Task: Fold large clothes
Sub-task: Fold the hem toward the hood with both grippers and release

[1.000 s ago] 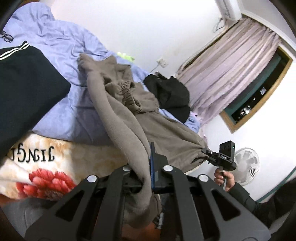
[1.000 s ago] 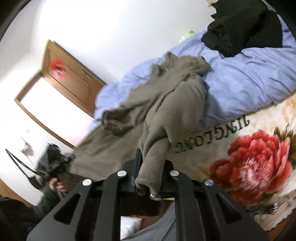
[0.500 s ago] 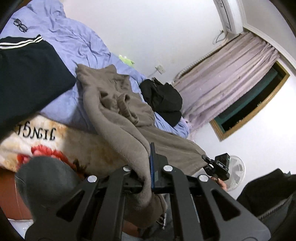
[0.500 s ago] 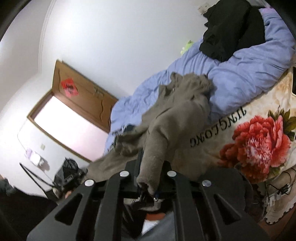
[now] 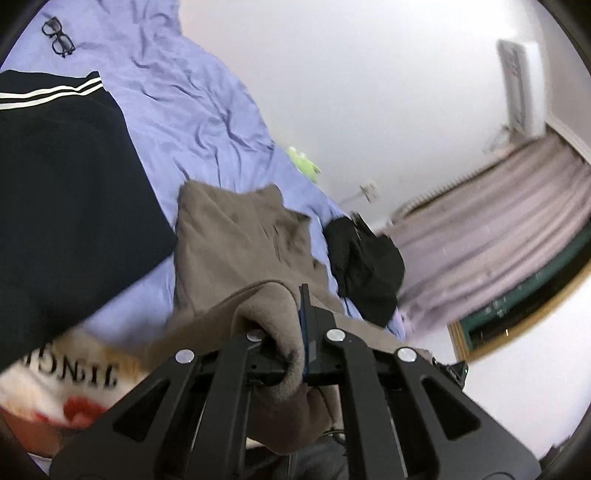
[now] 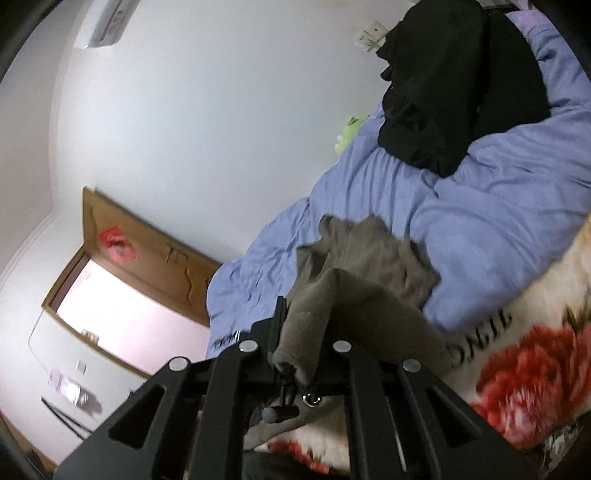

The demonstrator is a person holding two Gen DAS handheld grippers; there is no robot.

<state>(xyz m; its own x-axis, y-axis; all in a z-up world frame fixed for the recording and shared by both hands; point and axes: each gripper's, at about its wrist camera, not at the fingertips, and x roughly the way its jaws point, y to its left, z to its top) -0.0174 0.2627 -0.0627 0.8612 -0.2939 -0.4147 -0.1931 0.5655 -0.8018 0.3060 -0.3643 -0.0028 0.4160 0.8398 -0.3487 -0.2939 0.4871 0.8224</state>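
Note:
A large grey-brown fleece garment (image 5: 236,240) lies across the blue duvet and runs up into both grippers. My left gripper (image 5: 291,332) is shut on one bunched edge of it. In the right wrist view the same garment (image 6: 369,258) drapes from the bed, and my right gripper (image 6: 299,339) is shut on another bunched edge. The pinched cloth hides the fingertips of both grippers.
A dark navy garment with white stripes (image 5: 66,177) lies left on the blue duvet (image 5: 192,110). Glasses (image 5: 57,35) sit at its far end. A black garment heap (image 5: 365,266) lies near the curtain, also seen in the right wrist view (image 6: 450,85). A floral blanket (image 6: 528,362) covers the bed's near edge.
Both grippers have lifted and tilted upward with the grey-brown garment still held. The garment has been pulled up off the bed, so less of it lies spread on the duvet.

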